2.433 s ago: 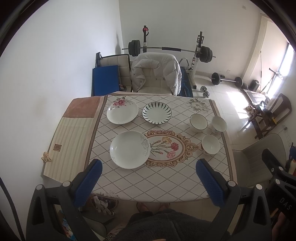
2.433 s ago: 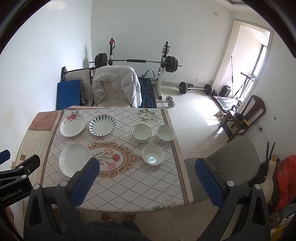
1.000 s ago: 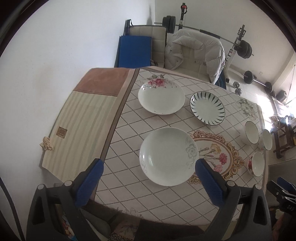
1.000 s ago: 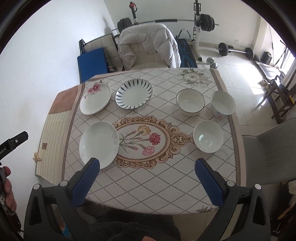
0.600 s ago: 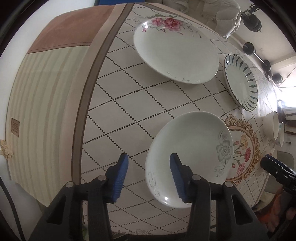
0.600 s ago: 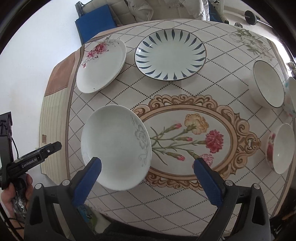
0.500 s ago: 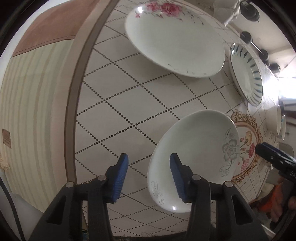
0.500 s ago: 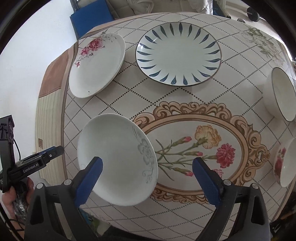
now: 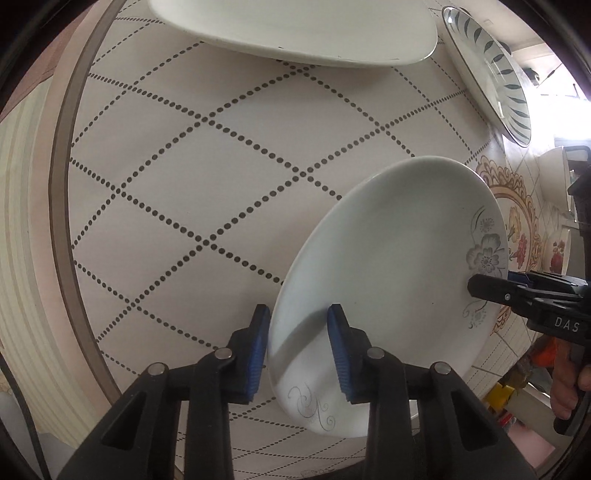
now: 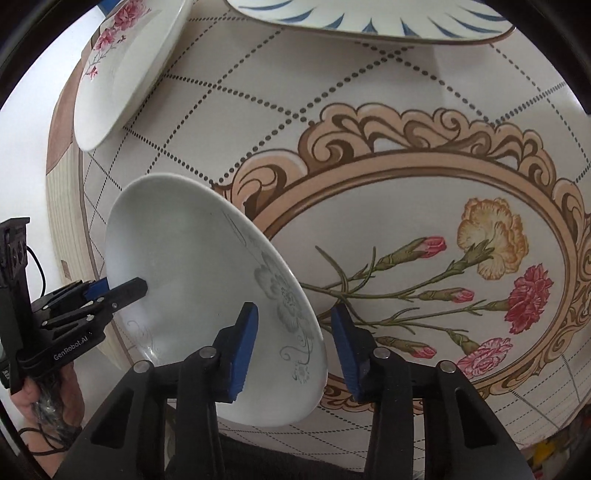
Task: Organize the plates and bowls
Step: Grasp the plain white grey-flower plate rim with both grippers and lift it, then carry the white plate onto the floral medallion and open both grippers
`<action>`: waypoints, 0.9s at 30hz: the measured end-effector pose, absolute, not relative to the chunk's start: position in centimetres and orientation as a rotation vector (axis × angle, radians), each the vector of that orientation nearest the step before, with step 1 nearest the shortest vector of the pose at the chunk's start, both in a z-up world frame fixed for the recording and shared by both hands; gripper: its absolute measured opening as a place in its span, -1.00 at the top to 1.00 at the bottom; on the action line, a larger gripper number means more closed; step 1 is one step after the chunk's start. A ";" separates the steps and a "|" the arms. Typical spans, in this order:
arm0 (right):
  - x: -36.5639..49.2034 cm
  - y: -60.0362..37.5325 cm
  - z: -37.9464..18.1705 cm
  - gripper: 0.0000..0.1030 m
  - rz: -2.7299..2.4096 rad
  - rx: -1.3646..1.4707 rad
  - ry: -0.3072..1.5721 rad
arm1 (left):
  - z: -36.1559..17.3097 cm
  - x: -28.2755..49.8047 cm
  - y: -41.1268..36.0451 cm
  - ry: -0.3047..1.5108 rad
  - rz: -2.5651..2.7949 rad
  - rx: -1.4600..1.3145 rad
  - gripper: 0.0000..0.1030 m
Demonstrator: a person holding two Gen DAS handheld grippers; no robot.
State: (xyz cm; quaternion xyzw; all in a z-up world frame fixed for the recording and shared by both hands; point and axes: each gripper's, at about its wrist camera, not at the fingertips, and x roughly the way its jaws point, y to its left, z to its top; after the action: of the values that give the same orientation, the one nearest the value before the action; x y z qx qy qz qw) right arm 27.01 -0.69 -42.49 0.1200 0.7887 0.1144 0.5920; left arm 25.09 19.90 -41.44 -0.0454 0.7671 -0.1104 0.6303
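Note:
A white plate with a grey flower print (image 9: 388, 266) (image 10: 192, 295) lies near the front left of the table. My left gripper (image 9: 297, 349) straddles its left rim, one pad under and one over, narrowly parted, not visibly clamped. My right gripper (image 10: 291, 343) straddles its right rim the same way, with a gap still showing. Each gripper shows in the other's view, the left (image 10: 122, 290) and the right (image 9: 491, 290). A pink-flower plate (image 9: 295, 29) (image 10: 125, 70) and a blue-leaf plate (image 9: 491, 70) (image 10: 369, 18) lie farther back.
The table has a diamond-pattern cloth (image 9: 207, 177) with a framed carnation picture (image 10: 443, 266) in the middle. Bowls (image 9: 557, 251) stand at the right side. The striped cloth border (image 9: 26, 258) runs along the left edge.
Both grippers have dropped from high above the table to the grey-flower plate and narrowed their jaws around its opposite rims.

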 end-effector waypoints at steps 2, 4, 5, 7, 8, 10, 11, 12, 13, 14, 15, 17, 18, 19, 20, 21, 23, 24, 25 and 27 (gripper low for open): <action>26.8 -0.3 -42.6 0.28 0.280 0.258 1.827 | -41.4 24.9 19.6 1.743 -0.238 -0.102 0.45; 26.4 0.0 -42.5 0.41 0.278 0.234 1.810 | -41.4 24.9 19.7 1.734 -0.207 -0.129 0.45; 26.3 -0.1 -42.5 0.48 0.280 0.230 1.801 | -41.3 24.8 19.8 1.732 -0.189 -0.141 0.46; 25.9 -0.7 -42.3 0.53 0.291 0.262 1.791 | -40.9 24.8 19.8 1.722 -0.156 -0.142 0.47; 25.6 -1.1 -42.3 0.54 0.295 0.276 1.793 | -40.6 24.6 19.8 1.718 -0.147 -0.131 0.47; 25.3 -1.8 -42.0 0.56 0.299 0.284 1.792 | -40.2 24.5 19.2 1.712 -0.142 -0.107 0.49; 25.5 -2.2 -41.8 0.56 0.299 0.284 1.788 | -39.9 24.4 18.6 1.710 -0.141 -0.100 0.49; 25.5 -2.8 -41.7 0.56 0.298 0.290 1.786 | -39.7 24.5 18.3 1.709 -0.140 -0.097 0.50; 25.4 -3.3 -41.6 0.56 0.297 0.306 1.787 | -39.4 24.5 17.9 1.709 -0.143 -0.093 0.50; 25.4 -3.8 -41.4 0.56 0.297 0.321 1.787 | -39.0 24.3 17.4 1.707 -0.147 -0.092 0.50; 25.5 -4.7 -41.3 0.57 0.295 0.330 1.785 | -38.7 24.3 17.0 1.703 -0.150 -0.090 0.50; 25.6 -5.5 -40.8 0.57 0.286 0.337 1.768 | -38.2 24.5 15.7 1.691 -0.161 -0.074 0.50; 25.8 -6.0 -40.4 0.57 0.281 0.339 1.760 | -37.8 24.6 15.1 1.687 -0.168 -0.068 0.50; 25.9 -6.8 -39.9 0.57 0.276 0.343 1.751 | -37.5 24.8 14.4 1.683 -0.175 -0.066 0.50; 26.0 -7.5 -39.5 0.57 0.269 0.351 1.745 | -37.2 25.0 13.7 1.680 -0.182 -0.065 0.50; 26.2 -8.4 -39.1 0.57 0.263 0.359 1.738 | -37.0 25.3 13.0 1.679 -0.189 -0.067 0.50; 26.4 -9.9 -38.5 0.58 0.246 0.374 1.724 | -36.8 25.8 11.5 1.678 -0.202 -0.066 0.50; 26.6 -10.6 -38.2 0.58 0.238 0.373 1.717 | -36.7 26.2 10.6 1.675 -0.211 -0.053 0.50; 26.7 -11.4 -38.0 0.58 0.229 0.374 1.711 | -36.7 26.4 9.7 1.672 -0.218 -0.042 0.50; 26.9 -13.2 -37.8 0.58 0.207 0.377 1.708 | -36.9 27.0 8.2 1.677 -0.230 -0.027 0.50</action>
State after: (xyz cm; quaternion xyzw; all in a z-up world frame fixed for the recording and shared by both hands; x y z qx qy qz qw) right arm 26.93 -13.21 -37.81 0.1653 0.7478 0.0908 0.6366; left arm 26.97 8.17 -36.91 -0.0120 0.7420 -0.1018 0.6625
